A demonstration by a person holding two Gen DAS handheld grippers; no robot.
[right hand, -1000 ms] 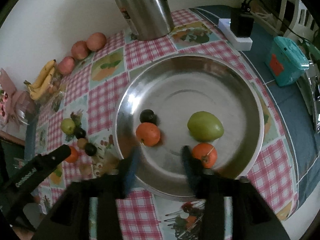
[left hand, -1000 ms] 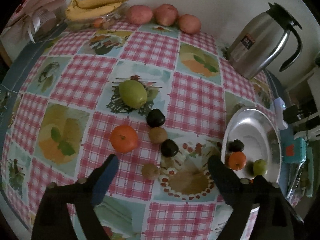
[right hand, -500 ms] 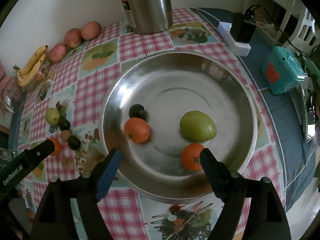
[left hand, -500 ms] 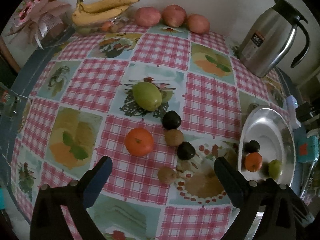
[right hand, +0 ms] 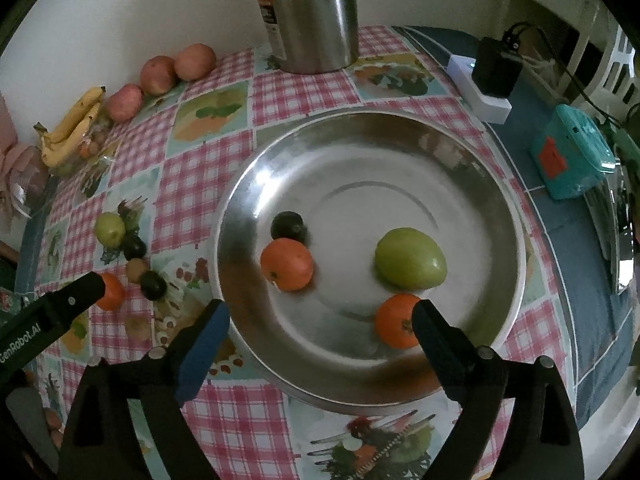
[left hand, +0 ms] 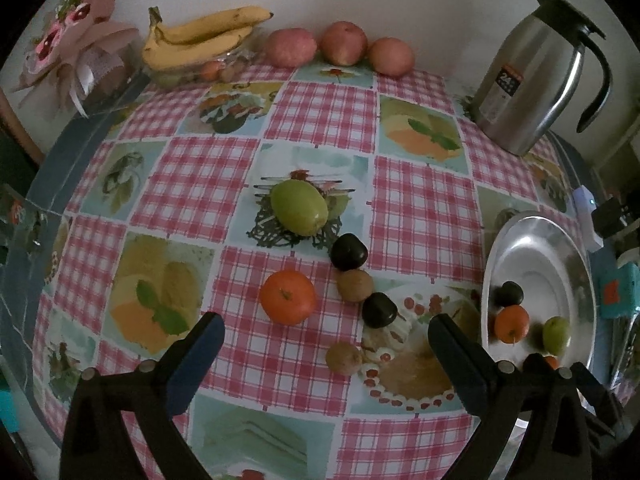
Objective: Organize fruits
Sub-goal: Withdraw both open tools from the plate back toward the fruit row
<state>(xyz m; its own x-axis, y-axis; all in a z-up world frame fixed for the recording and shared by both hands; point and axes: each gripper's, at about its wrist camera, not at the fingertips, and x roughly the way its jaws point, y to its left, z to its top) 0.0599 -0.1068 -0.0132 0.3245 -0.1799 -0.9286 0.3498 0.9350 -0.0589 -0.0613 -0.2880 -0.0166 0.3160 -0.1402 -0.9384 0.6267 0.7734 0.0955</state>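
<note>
- Our right gripper (right hand: pixel 320 322) hung over the near rim of the steel plate (right hand: pixel 496 184), its fingers (right hand: pixel 204 332) opening with nothing between them; an orange (right hand: pixel 394 320) lay just beyond the right one.
- Our left gripper (left hand: pixel 322 340) stood wide and empty above the counter (left hand: pixel 312 116), nearest a loose orange (left hand: pixel 287 297) and a small brown fruit (left hand: pixel 343 357).
- We judged the loose orange the next pick: straddle it squarely and close gently, since round fruit rolls.
- The plate, holding four fruits, kept bare room across its far half.
- Farther off, the flask (left hand: pixel 540 72) crowded the far corner; the counter edge ran close beside the plate.
</note>
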